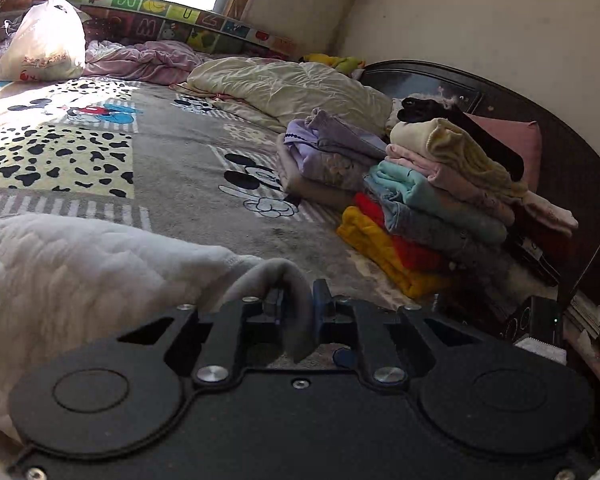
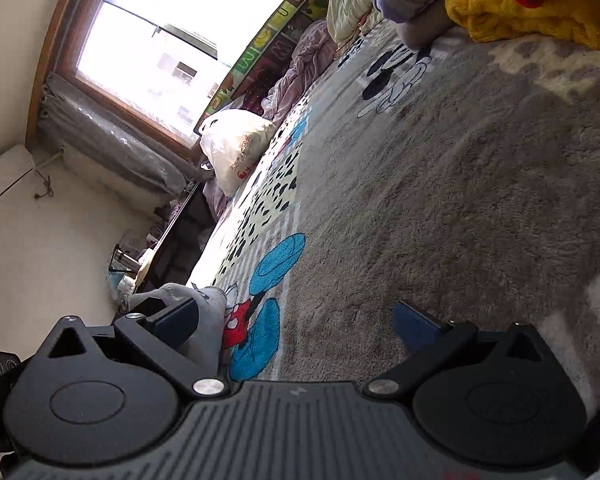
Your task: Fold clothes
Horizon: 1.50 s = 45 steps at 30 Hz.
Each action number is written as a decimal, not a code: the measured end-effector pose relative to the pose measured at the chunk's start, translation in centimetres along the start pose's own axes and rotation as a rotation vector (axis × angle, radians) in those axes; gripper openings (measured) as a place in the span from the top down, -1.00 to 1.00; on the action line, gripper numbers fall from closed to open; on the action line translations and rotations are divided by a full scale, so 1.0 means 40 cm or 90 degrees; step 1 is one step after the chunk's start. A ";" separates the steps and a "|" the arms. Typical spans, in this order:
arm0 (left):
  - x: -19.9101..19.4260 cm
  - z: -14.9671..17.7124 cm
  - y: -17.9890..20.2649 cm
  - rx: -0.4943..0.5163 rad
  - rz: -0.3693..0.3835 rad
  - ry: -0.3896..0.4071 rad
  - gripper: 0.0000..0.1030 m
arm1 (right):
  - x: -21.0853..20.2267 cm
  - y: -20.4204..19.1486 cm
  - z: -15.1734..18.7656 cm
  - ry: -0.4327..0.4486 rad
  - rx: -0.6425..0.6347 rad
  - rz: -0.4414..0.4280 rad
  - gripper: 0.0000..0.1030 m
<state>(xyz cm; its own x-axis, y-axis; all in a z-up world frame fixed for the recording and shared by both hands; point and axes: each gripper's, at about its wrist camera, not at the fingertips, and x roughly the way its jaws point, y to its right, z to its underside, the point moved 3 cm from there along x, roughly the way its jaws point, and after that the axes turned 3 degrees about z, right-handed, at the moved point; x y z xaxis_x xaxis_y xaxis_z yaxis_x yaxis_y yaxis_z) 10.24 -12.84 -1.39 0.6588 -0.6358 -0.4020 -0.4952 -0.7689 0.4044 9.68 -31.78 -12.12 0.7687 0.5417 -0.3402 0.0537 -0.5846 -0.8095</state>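
Observation:
A white quilted garment point(image 1: 60, 280) lies on the bed at the lower left of the left wrist view. Its grey cuff point(image 1: 284, 280) loops over one finger of my left gripper point(image 1: 298, 300) and hangs loosely between the two; the jaws stand a little apart and do not pinch it. My right gripper point(image 2: 296, 320) is wide open over the grey cartoon blanket point(image 2: 440, 200), and a fold of grey cloth point(image 2: 210, 316) rests against the inner side of one finger. A stack of folded clothes point(image 1: 440, 200) stands on the right near the headboard; its yellow bottom piece point(image 2: 540, 12) also shows in the right wrist view.
A dark headboard point(image 1: 560, 152) and a pink pillow point(image 1: 512, 140) stand behind the stack. A cream quilt point(image 1: 292, 88), a pink sheet point(image 1: 148, 60) and a white plastic bag point(image 1: 44, 44) lie at the bed's far side, before an alphabet mat point(image 1: 160, 12) and the window point(image 2: 172, 32).

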 end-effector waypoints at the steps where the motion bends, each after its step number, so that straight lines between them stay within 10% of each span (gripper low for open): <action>1: 0.001 -0.005 0.018 0.000 0.004 0.006 0.18 | -0.012 0.006 -0.014 0.018 0.004 0.003 -1.00; 9: -0.141 -0.052 -0.054 -0.055 0.019 0.072 0.10 | -0.068 0.068 -0.087 0.104 0.005 0.041 -1.00; 14: -0.282 -0.038 -0.261 -0.160 -0.144 0.146 0.10 | -0.076 0.072 -0.107 0.132 -0.015 0.039 -0.99; 23: -0.405 0.106 -0.536 -0.365 -0.334 0.184 0.08 | -0.056 -0.115 -0.005 0.165 -0.324 0.045 -1.00; 32: -0.415 0.101 -0.659 -0.471 -0.325 0.223 0.03 | -0.048 -0.290 0.232 0.075 -0.739 0.075 -0.91; 36: -0.429 0.077 -0.700 -0.478 -0.318 0.246 0.02 | -0.007 -0.292 0.297 0.006 -0.806 0.115 -0.18; 45: -0.453 0.069 -0.797 -0.513 -0.291 0.290 0.02 | 0.027 -0.275 0.386 -0.053 -0.891 0.164 -0.10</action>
<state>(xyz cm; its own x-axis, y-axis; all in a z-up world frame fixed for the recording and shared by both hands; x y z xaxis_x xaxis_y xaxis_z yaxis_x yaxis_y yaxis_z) 12.52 23.00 -9.28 0.9236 -0.0796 -0.3749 0.2728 -0.5504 0.7891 0.07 -15.45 -10.97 0.8171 0.3345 -0.4696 0.5330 -0.7486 0.3943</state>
